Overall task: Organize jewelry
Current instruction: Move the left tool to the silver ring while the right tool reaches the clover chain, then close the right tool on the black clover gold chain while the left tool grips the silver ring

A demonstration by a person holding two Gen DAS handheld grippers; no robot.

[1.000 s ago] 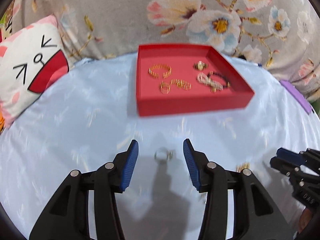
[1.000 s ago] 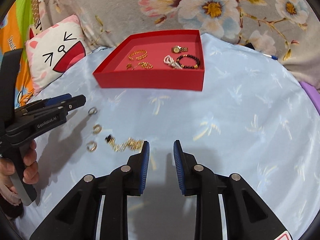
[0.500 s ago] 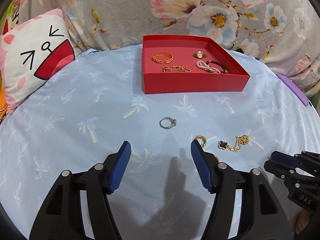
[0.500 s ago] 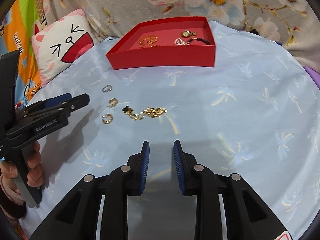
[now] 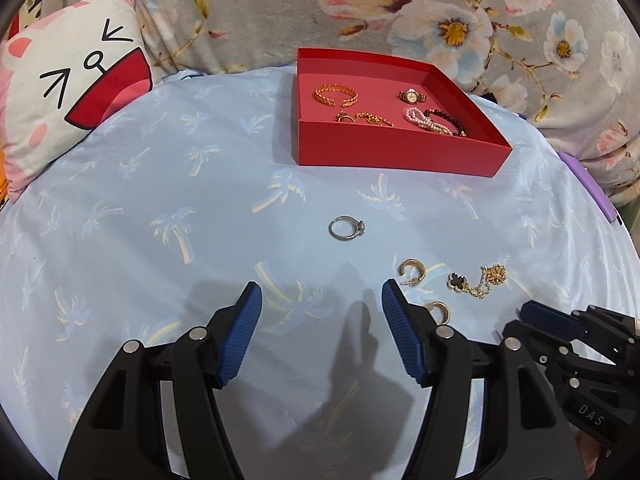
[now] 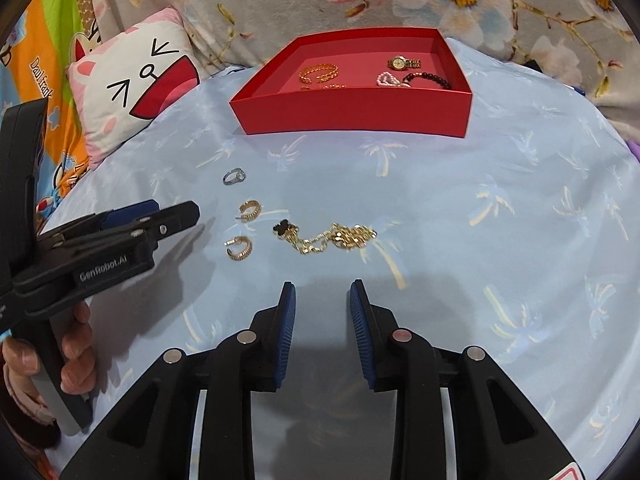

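Two hand-held grippers hover over a pale blue palm-print surface [image 5: 168,184], both empty. Left hand-held gripper [image 5: 322,336]: jaws set wide apart, nothing btwn them, w/ a silver ring [image 5: 346,228] lying just beyond its tips. Right hand-held gripper [image 6: 322,328]: jaws narrower but opening, nothing btwn the blue pads; a gold chain w/ black clover charm [image 6: 326,236] lies just ahead of it. Two gold hoop earrings [image 6: 250,211] sit left of the chain, btwn it and the left gripper's tips, apart from each other. A person's hand [image 6: 76,354] grips the left tool's handle at near left. Far side of the surface: red tray [image 5: 396,154] holding a gold cuff bracelet [image 5: 335,93], a gold watch [image 5: 411,96], a pearl bracelet [image 5: 426,122] touching a dark bead bracelet [image 5: 446,120], plus a small gold ring & chain by the near wall. Cat-face cushion [image 5: 68,92] at far left; floral fabric [image 5: 460,12] behind.
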